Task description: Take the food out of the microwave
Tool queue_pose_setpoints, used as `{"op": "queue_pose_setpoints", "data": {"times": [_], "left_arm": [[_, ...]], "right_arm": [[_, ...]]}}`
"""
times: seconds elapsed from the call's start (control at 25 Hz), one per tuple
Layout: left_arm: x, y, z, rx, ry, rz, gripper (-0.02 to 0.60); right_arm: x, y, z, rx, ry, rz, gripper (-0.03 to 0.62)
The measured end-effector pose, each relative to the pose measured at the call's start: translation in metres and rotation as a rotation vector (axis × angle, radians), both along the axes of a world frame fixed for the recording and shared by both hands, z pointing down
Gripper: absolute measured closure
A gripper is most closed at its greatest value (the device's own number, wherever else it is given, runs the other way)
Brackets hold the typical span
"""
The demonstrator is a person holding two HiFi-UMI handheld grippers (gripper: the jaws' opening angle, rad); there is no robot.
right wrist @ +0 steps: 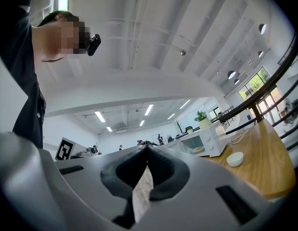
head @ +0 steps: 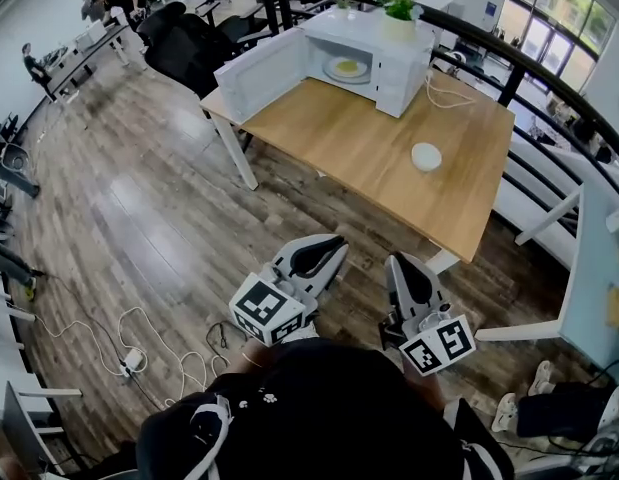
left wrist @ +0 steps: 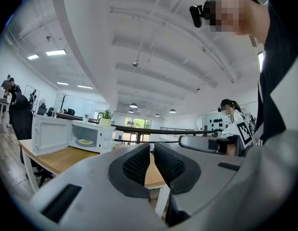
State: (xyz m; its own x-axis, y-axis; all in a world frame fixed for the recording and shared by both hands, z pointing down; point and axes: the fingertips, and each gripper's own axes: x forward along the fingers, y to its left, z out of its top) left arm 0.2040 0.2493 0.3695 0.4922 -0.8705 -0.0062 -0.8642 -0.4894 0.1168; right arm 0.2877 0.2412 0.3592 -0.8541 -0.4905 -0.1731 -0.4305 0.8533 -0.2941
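Microwave open, food inside; any lettering seemingly unreadable.

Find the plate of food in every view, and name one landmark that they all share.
Head view: plate of food at top centre, inside the open microwave.
Left gripper view: left of centre, inside the microwave.
Right gripper view: right of centre, inside the microwave.
Shared landmark: the potted plant on top of the microwave.

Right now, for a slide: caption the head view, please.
Shut left claw and shut right claw held short of a wooden table; open white microwave shows a plate of yellow food.
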Motion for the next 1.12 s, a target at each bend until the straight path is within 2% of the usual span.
{"op": "queue_pose_setpoints", "data": {"times": [0.44, 0.8, 1.12], "left_arm": [[-0.064, -0.049, -0.006, 0.026, 0.015, 0.016, 0.546], [-0.13, -0.078, 0.014, -0.026, 0.054, -0.001, 0.546], [-0.18, -0.107, 0.016, -0.022, 0.069, 0.02, 0.546]], "right_arm": [[-0.068, -0.048, -0.008, 0.024, 0.032, -0.007, 0.594], [-0.132, -0.085, 0.005, -0.024, 0.079, -0.017, 0.594], [-0.181, -0.112, 0.011, -0.041, 0.108, 0.002, 0.594]]}}
